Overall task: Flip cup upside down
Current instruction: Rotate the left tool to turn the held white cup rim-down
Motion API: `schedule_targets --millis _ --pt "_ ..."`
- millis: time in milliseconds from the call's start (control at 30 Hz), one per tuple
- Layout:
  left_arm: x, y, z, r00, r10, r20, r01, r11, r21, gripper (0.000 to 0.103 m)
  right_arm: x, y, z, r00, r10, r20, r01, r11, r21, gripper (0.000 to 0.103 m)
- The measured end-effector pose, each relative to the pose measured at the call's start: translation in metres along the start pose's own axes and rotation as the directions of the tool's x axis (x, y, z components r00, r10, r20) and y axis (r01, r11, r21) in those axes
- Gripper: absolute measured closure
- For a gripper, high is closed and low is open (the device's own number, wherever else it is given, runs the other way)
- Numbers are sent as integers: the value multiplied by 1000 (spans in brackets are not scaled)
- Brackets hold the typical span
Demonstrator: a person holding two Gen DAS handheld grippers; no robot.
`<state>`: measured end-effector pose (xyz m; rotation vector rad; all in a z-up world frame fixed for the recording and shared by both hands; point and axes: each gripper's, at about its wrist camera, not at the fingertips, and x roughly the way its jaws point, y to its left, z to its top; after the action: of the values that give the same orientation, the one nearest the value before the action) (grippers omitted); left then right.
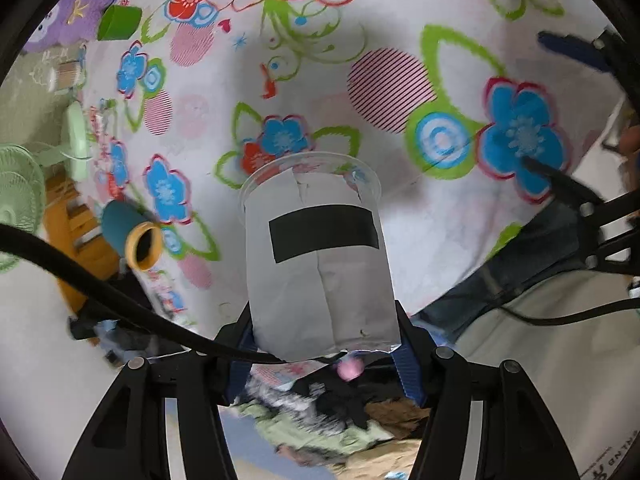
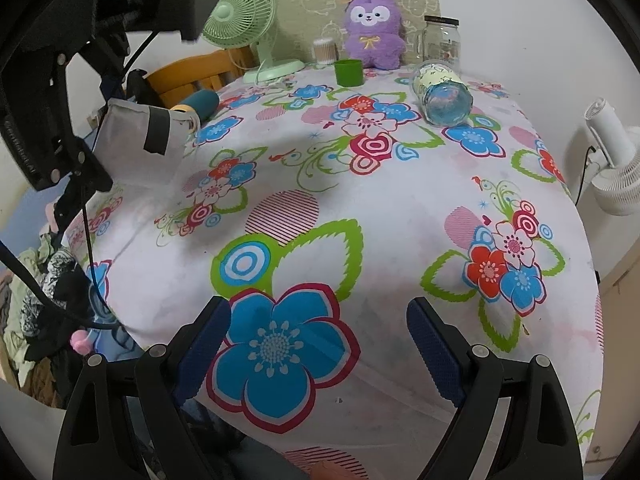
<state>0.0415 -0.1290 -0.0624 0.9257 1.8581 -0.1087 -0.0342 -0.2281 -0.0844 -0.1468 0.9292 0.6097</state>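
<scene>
A clear plastic cup (image 1: 320, 256) wrapped in grey paper with a black stripe is held in my left gripper (image 1: 324, 344), which is shut on its base end. The cup's open rim points away from the camera toward the flowered tablecloth (image 1: 400, 240). In the right wrist view the same cup (image 2: 140, 140) hangs tilted in the air over the table's left edge, held by the left gripper (image 2: 80, 152). My right gripper (image 2: 320, 344) is open and empty above the table's near edge.
On the table (image 2: 380, 208) lie a teal bottle (image 2: 200, 102) and a glass jar (image 2: 442, 94) on their sides. A green cup (image 2: 349, 72), purple plush (image 2: 374, 28), green fan (image 2: 248, 20) and upright jar (image 2: 440, 38) stand at the back. A white fan (image 2: 612, 160) is at right.
</scene>
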Motion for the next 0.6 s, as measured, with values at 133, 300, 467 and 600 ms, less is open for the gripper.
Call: schedule_targets --millis 133,300,467,600 --pt "9 4 4 995 77 -67 -76 997 17 41 3 1 -2 1000 6 -1 -6 1000 2 12" --pt "9 -6 9 986 128 -110 -121 990 66 41 6 2 -4 1000 3 -7 -3 1000 -4 12" --pt "15 -12 24 981 139 -135 -126 986 105 41 7 1 -6 1000 7 -4 -7 1000 6 12" --pt "16 -14 39 985 116 -125 -101 988 118 41 8 0 -6 1000 8 -5 -8 1000 10 12"
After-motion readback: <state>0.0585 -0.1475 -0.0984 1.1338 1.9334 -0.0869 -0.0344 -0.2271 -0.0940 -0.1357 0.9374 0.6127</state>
